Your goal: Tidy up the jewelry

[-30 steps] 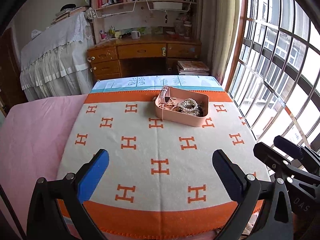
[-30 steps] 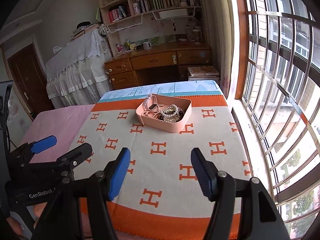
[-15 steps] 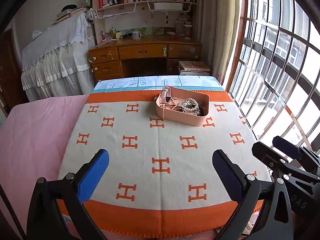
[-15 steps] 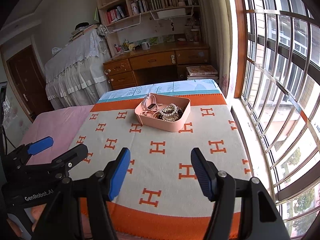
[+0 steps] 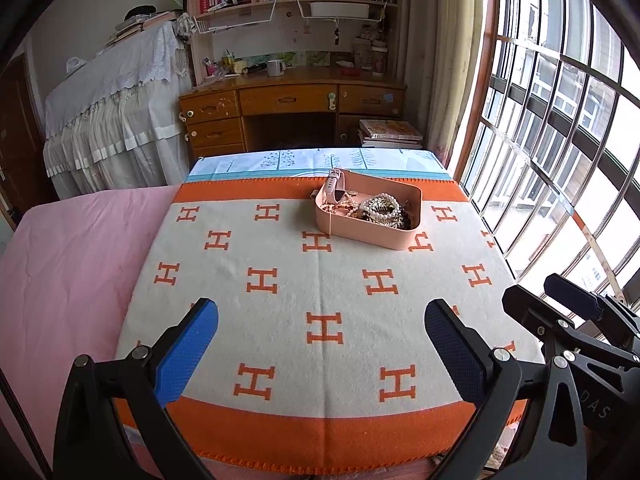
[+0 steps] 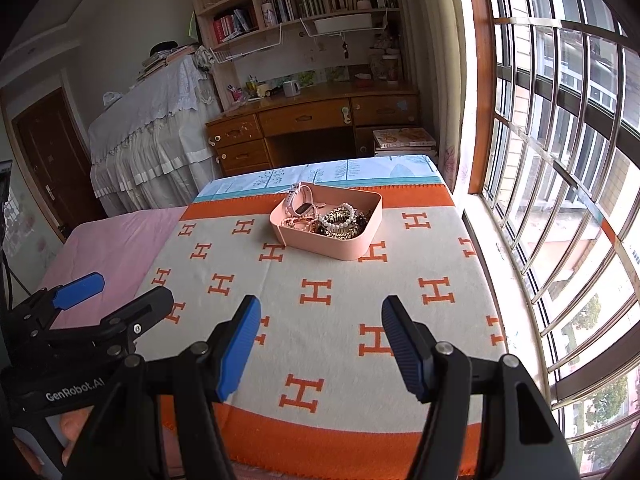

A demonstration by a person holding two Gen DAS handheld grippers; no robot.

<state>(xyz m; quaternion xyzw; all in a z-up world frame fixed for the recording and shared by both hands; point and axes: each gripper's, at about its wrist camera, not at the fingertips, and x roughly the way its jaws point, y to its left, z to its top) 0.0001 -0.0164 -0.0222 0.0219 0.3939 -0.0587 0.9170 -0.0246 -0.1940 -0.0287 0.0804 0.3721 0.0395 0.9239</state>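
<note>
A pink tray [image 5: 374, 237] stands on the far part of an orange and cream blanket [image 5: 320, 292]. It holds a pink watch [image 5: 335, 190], a pearl bracelet [image 5: 380, 205] and several other tangled pieces. In the right wrist view the tray [image 6: 332, 246] shows with the watch [image 6: 298, 202] and pearls [image 6: 340, 218]. My left gripper [image 5: 320, 316] is open and empty, well short of the tray. My right gripper [image 6: 320, 324] is open and empty too, above the blanket's near half. Each gripper shows in the other's view, the right one [image 5: 576, 304] and the left one [image 6: 116, 294].
The blanket lies on a bed with a pink sheet [image 5: 76, 264] at the left. A barred window [image 6: 560, 168] runs along the right. A wooden desk [image 5: 292, 104] with bookshelves stands beyond the bed, and a stack of books [image 5: 390, 133] beside it.
Both views have shifted slightly; the tray sits a little higher and farther in the frames. Both grippers stay open and empty.
</note>
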